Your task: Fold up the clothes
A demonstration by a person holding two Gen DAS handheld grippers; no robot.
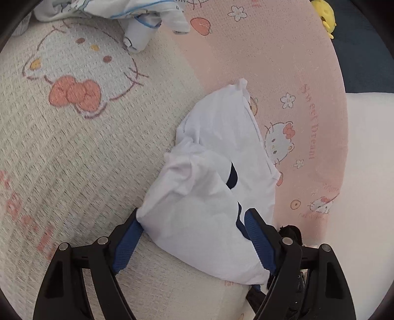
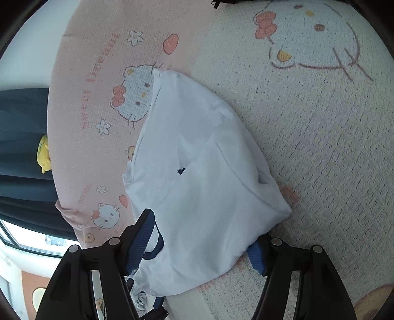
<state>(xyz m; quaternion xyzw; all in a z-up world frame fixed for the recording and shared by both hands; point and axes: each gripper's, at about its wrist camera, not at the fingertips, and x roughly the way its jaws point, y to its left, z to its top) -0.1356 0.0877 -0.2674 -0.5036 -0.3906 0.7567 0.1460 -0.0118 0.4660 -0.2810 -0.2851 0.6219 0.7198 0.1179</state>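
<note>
The left gripper (image 1: 194, 236) stands with its jaws spread wide, and the near end of a folded white garment (image 1: 216, 177) bulges up between its 2 blue pads (image 1: 128, 242). The cloth touches both pads, but whether they squeeze it or merely flank it cannot be told. From there the garment runs forward and slightly right, ending in a small peak well ahead of the fingertips, with a dark navy trim peeking from a fold near the middle.

The right gripper (image 2: 199, 236) is likewise spread, and the same white garment (image 2: 204, 177) fills the gap between its fingers (image 2: 141, 242); a navy loop curls against the left pad. Here too, a real grasp cannot be told.

The garment lies on a cartoon-cat blanket (image 1: 81, 152), straddling its cream and pink parts. Far ahead of the left gripper sits a crumpled pile of white clothes with blue piping (image 1: 138, 14). A yellow toy (image 1: 325, 17) rests beyond the blanket's edge.
</note>
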